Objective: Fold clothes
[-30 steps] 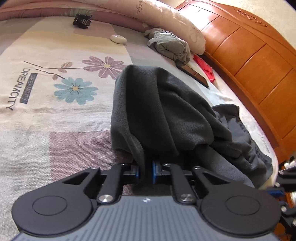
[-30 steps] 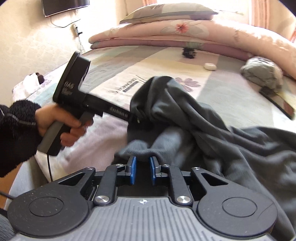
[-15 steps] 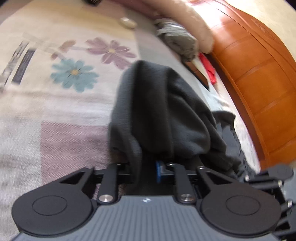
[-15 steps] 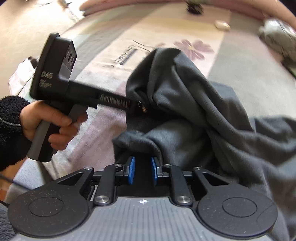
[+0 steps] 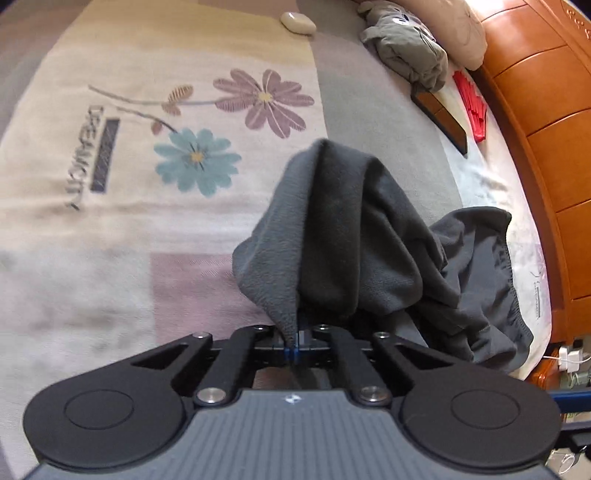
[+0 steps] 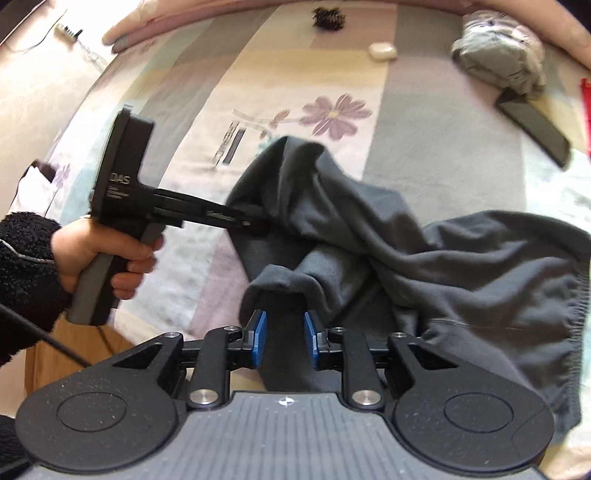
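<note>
Peeking out past the bedside, a white plug and a bit of the floor are cut off, and the small dark object far up the bed is too blurred to be named. No containers can be made out anywhere, just stuff laid on the bed sheet: a pale oval case, a bundled grey-green garment, a dark flat slab partly tucked under that bundle, and something red near the wooden headboard. The dark grey garment is seen bunched and lifted off the sheet, soft and fleecy, with a gathered elastic edge trailing toward the headboard side. The left gripper is pressed together on a thin fold of it, blue pads nearly meeting around the cloth; from the right wrist view it is shown held in a hand with a fuzzy black sleeve, nose buried in the fabric. The right gripper is spread apart, with a rolled edge of the garment draped over and between the blue pads, but nothing is being pinched there.
</note>
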